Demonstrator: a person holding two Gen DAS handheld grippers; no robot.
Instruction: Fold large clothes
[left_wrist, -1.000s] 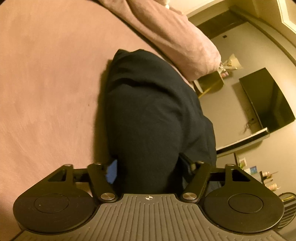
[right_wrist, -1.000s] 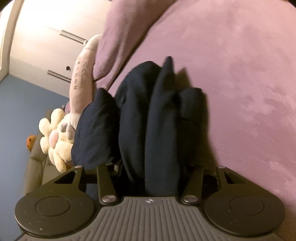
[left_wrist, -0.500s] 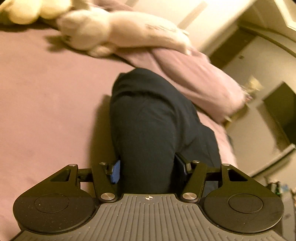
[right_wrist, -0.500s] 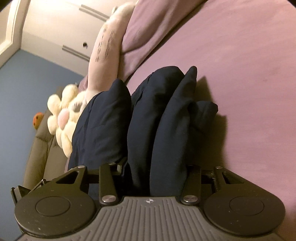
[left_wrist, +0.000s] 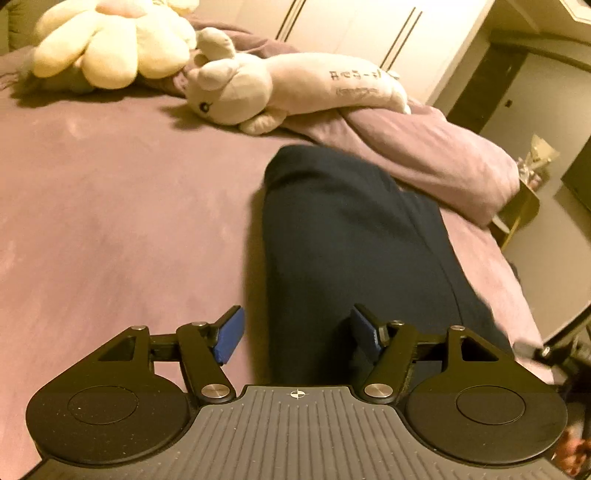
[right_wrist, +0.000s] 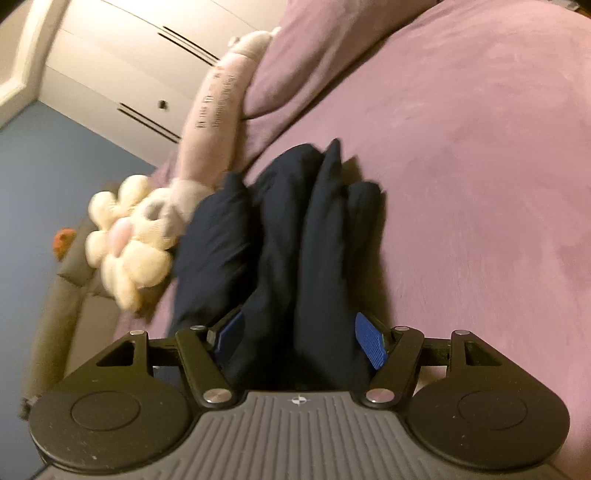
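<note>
The dark navy garment (left_wrist: 351, 236) is seen lying folded into a thick, layered bundle on the mauve bed (left_wrist: 110, 221), near the rumpled duvet (left_wrist: 424, 147) and two plush toys (left_wrist: 258, 88). Half a second earlier the bundle was pinched in both tools; now the left hand-held gripper (left_wrist: 297, 334) is opening, its left pad clear of the cloth, the right pad just beside it. The right hand-held gripper (right_wrist: 299, 339) is also opening, the stacked layers (right_wrist: 314, 240) lying between pads that no longer seem to squeeze them. The fold is judged laid down and being released. No containers are visible.
</note>
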